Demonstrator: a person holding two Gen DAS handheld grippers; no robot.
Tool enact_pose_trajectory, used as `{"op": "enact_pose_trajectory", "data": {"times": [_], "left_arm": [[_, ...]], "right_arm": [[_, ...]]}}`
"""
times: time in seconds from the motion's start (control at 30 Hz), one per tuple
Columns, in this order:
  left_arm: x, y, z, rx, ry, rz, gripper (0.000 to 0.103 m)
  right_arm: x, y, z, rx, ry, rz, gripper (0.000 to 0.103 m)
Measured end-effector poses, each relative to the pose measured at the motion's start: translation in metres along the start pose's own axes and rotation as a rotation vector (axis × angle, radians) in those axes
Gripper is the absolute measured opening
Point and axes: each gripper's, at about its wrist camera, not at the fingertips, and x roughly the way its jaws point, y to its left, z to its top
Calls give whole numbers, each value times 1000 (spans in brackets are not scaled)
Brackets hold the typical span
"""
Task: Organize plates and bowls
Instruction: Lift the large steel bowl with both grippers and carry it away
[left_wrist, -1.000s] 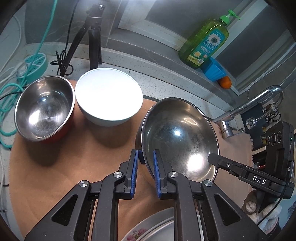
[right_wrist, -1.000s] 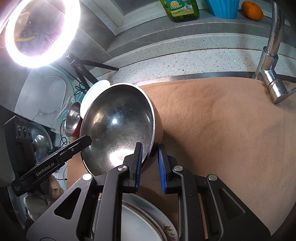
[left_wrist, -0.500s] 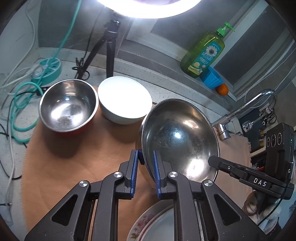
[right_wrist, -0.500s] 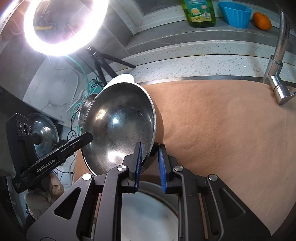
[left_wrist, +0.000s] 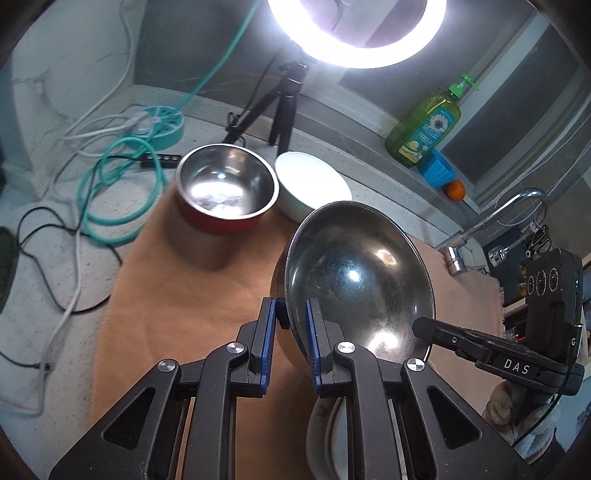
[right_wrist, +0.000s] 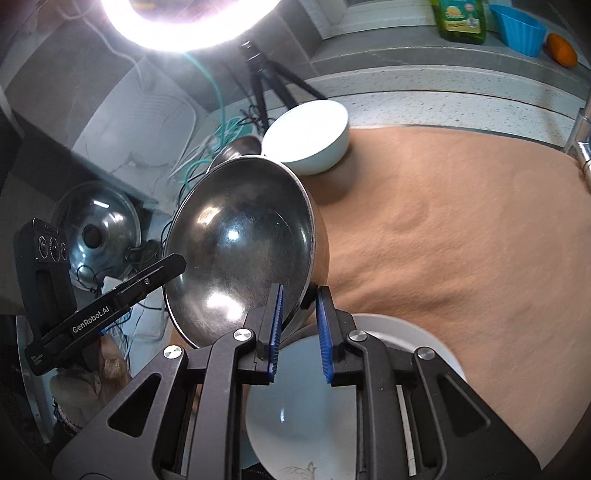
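Now we hold the large steel bowl (left_wrist: 354, 280) by its rim, left gripper (left_wrist: 290, 334) and right gripper (right_wrist: 297, 317) clamped on it; at centre frame, it has lifted away from the red-sided steel bowl (left_wrist: 225, 188), perhaps toward the white plates (right_wrist: 369, 369) below.

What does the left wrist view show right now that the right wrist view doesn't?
Only the left wrist view: the whole red-sided steel bowl, the faucet's curved spout and the teal cable.
Only the right wrist view: a domed metal lid at far left and the white plate's face.
Both: the large steel bowl, its rim clamped by the left gripper and the right gripper; the white bowl, tan mat and ring light.
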Motion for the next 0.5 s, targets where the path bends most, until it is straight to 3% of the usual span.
{"op": "enact_pose_trajectory", "data": {"times": [0.5], "left_arm": [[-27,52,-44,-107,7,53,14]], "right_arm": [[30,46,-35,-81,114,29,19]]}}
